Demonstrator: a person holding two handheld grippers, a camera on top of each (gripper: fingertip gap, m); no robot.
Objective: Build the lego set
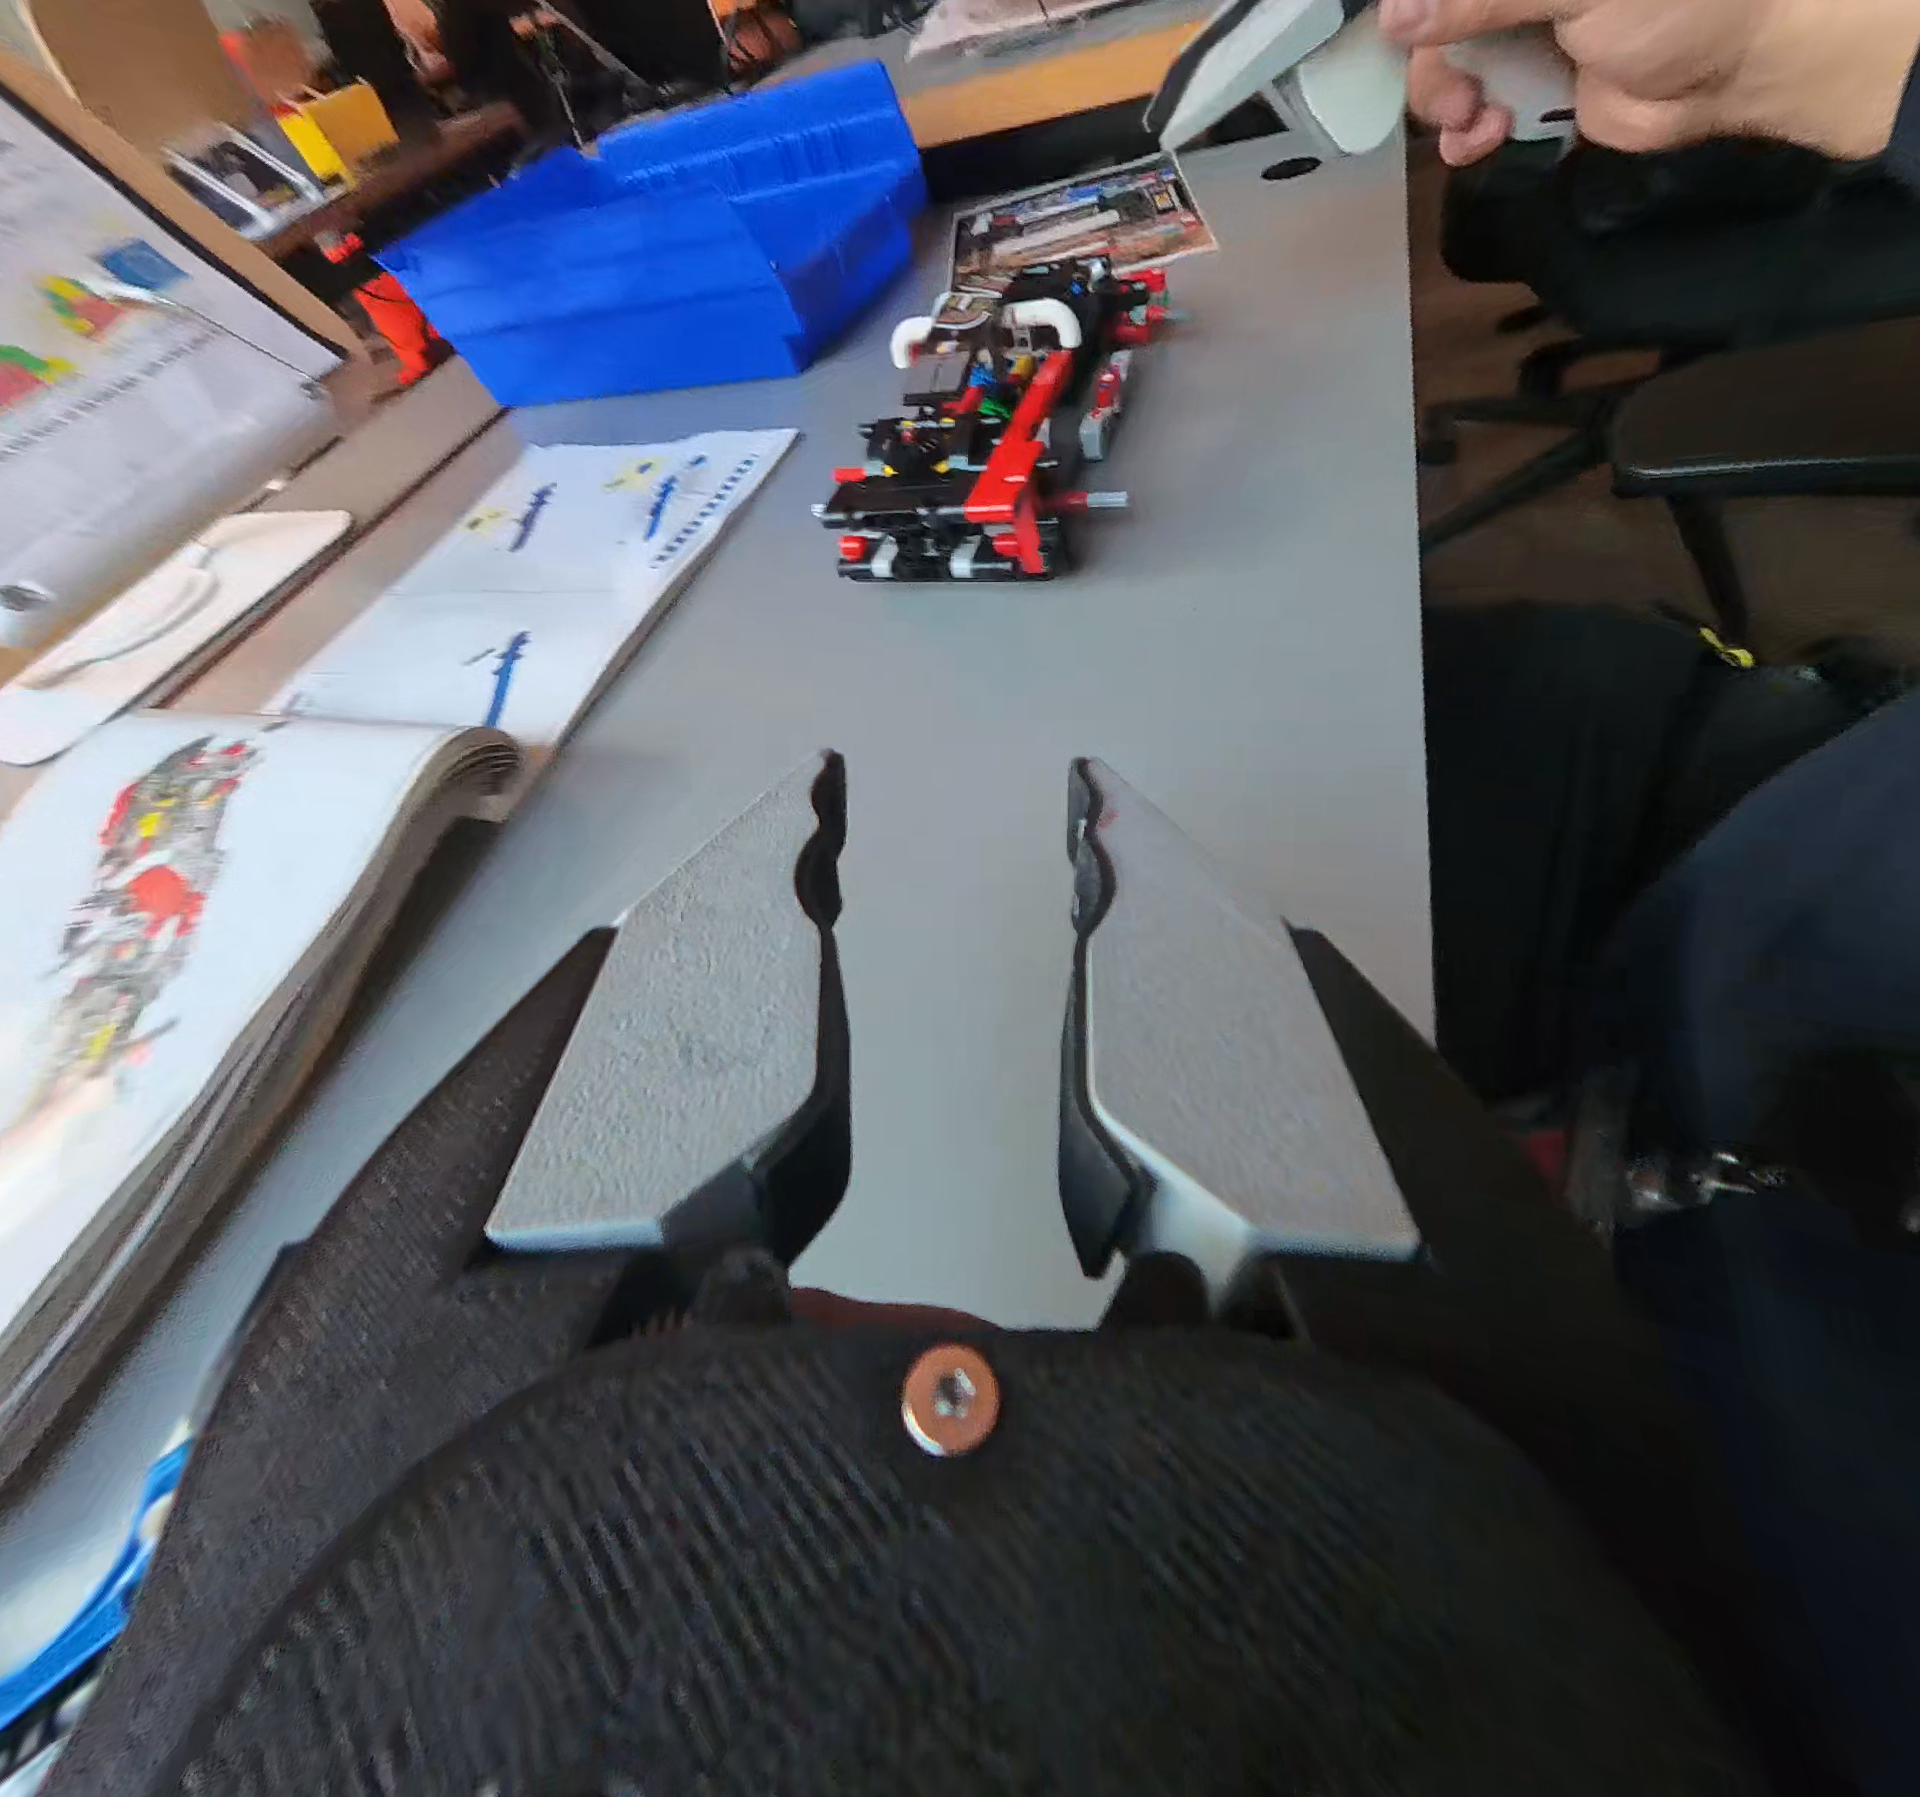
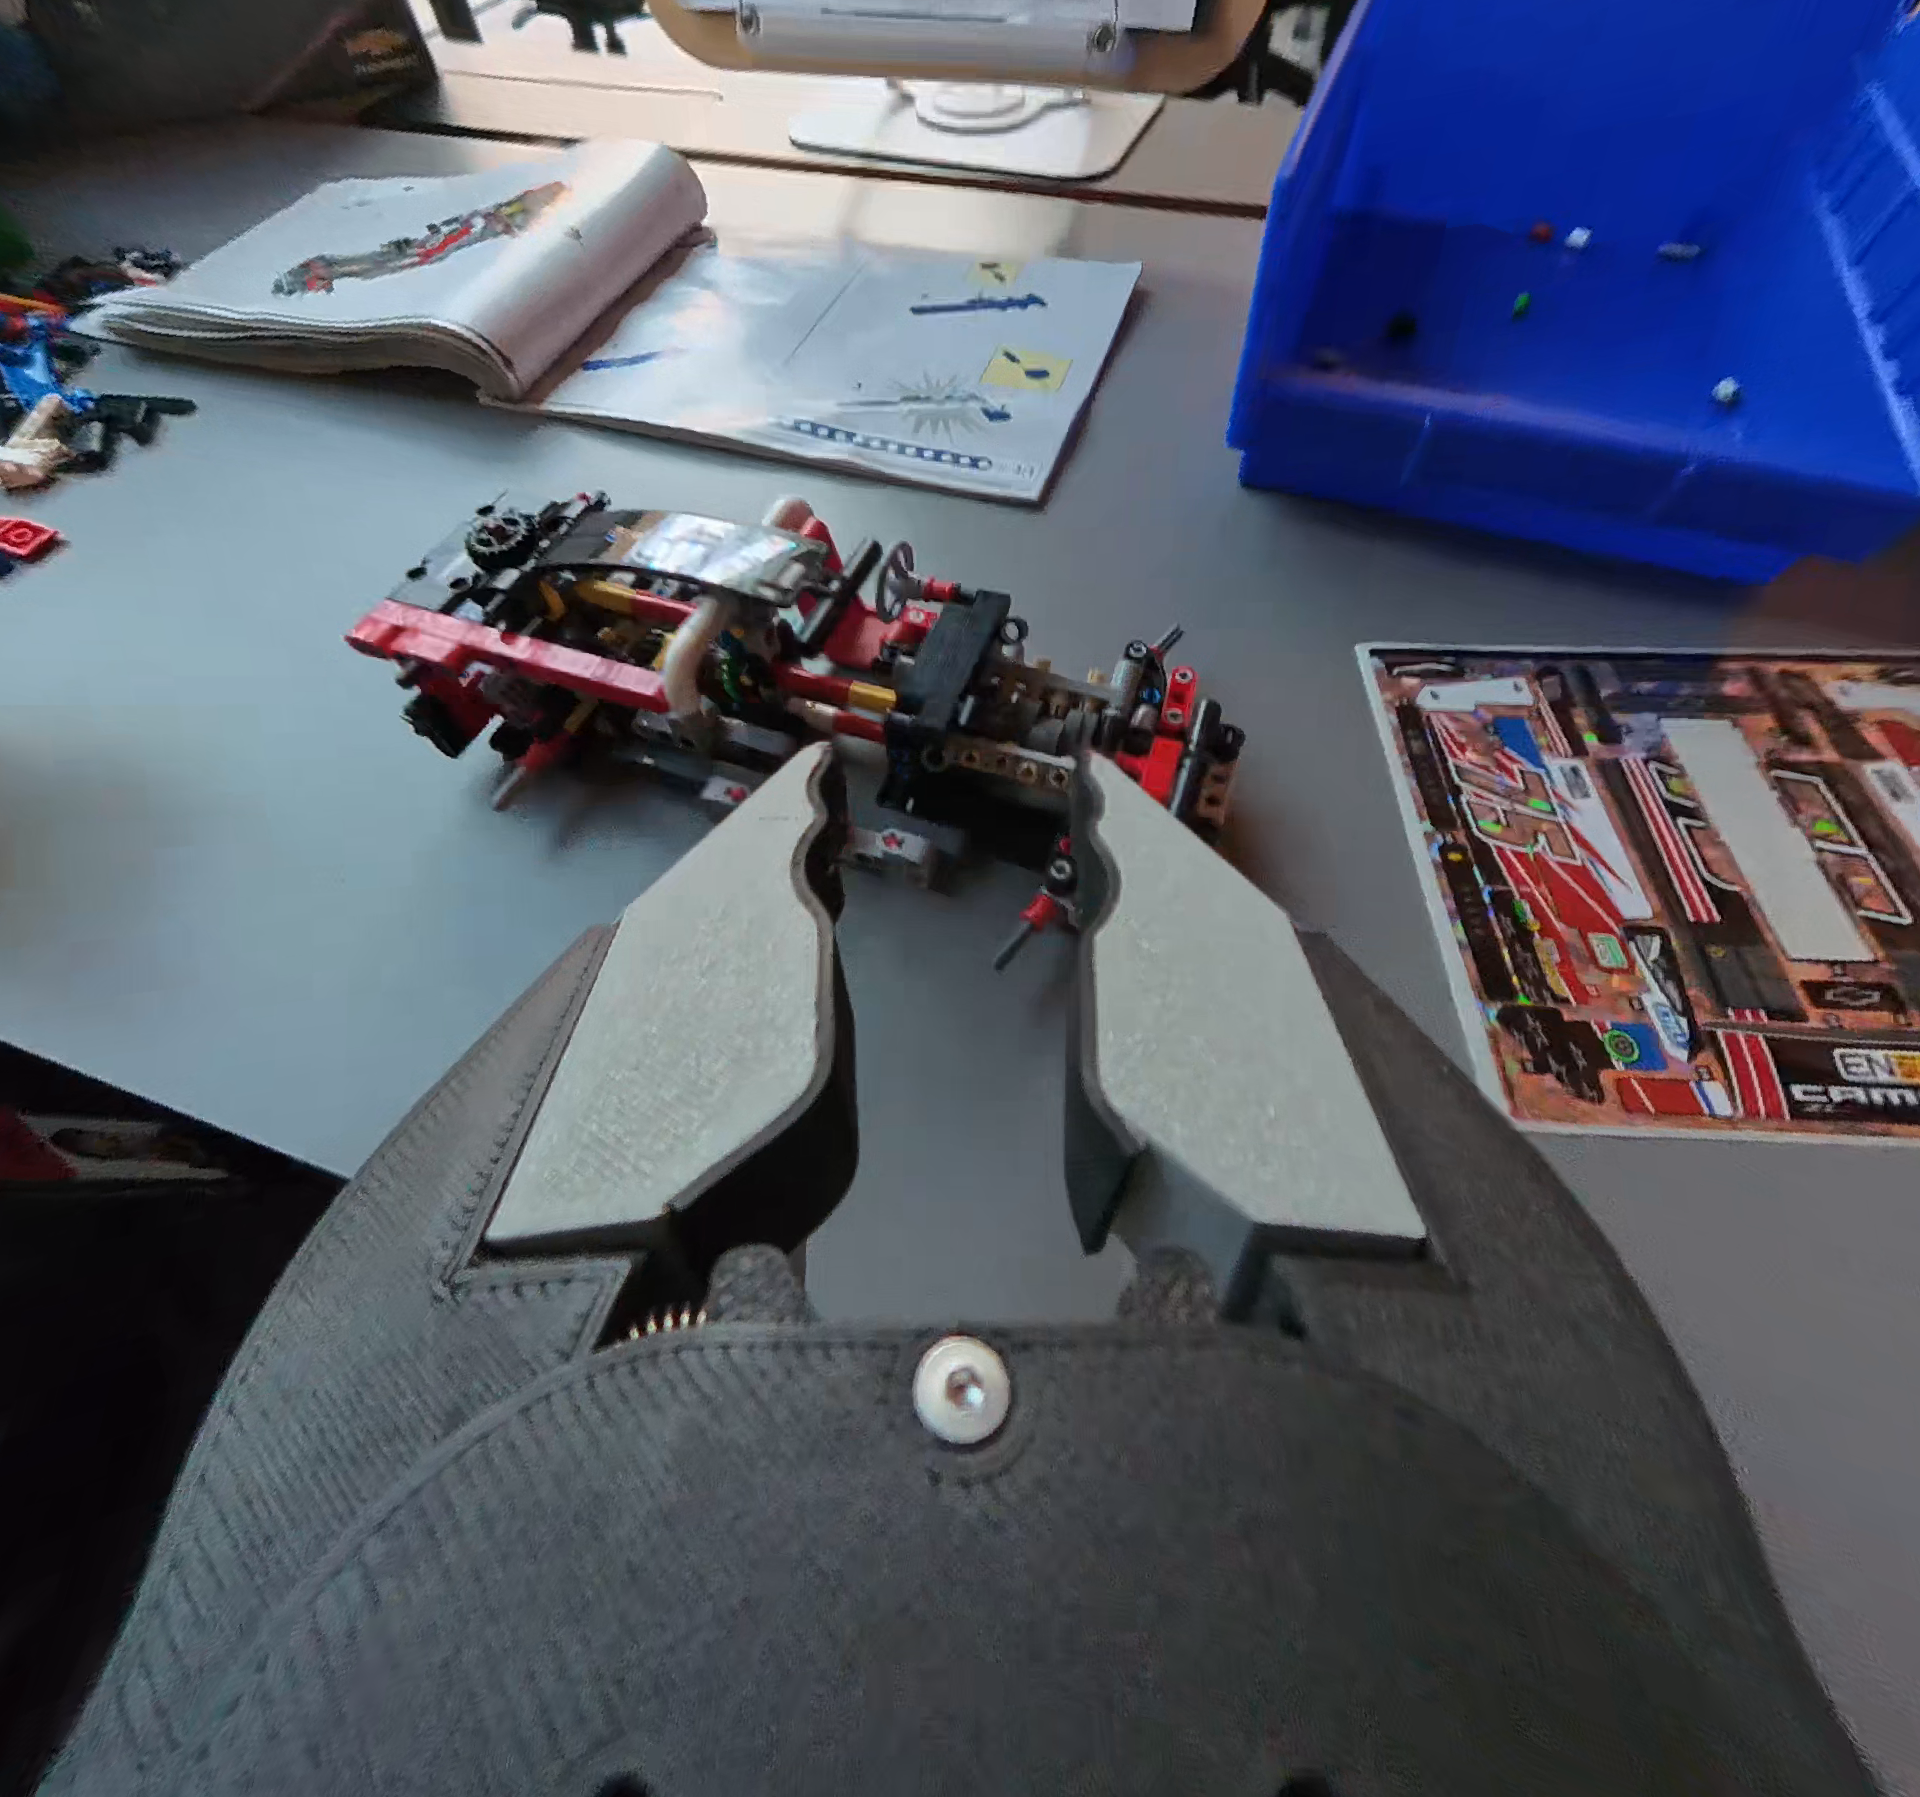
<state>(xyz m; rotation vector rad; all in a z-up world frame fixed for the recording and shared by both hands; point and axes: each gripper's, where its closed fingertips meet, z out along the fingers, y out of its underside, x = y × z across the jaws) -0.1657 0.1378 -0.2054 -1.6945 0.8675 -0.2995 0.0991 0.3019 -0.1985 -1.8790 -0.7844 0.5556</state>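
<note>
- Red-and-black brick-built car chassis lies lengthwise on the grey tabletop, wheelless, with a small steering wheel and exposed gears and axles; in the left wrist view the same chassis sits well ahead of that gripper.
- Right gripper: grey fingers spread apart, poised over the near side of the chassis. Model parts show between the fingertips, but whether either pad presses on them cannot be told.
- Small red-and-black pin piece sits against the inner face of the right-hand finger; contact is unclear.
- Left gripper: fingers apart, only bare grey tabletop between them, nothing gripped.
- Open instruction booklet with white pages and blue part diagrams lies beyond the chassis; in the left wrist view its curled pages are just left of the left gripper.
- Blue plastic storage bin stands at far right, a few tiny loose pieces on its floor.
- Colourful printed sticker sheet lies flat, right of the chassis.
- Loose bricks are scattered at the table's left edge.
- White monitor stand is behind the booklet.
- A person's hand grips the white handle of the other gripper, upper right in the left wrist view.
</note>
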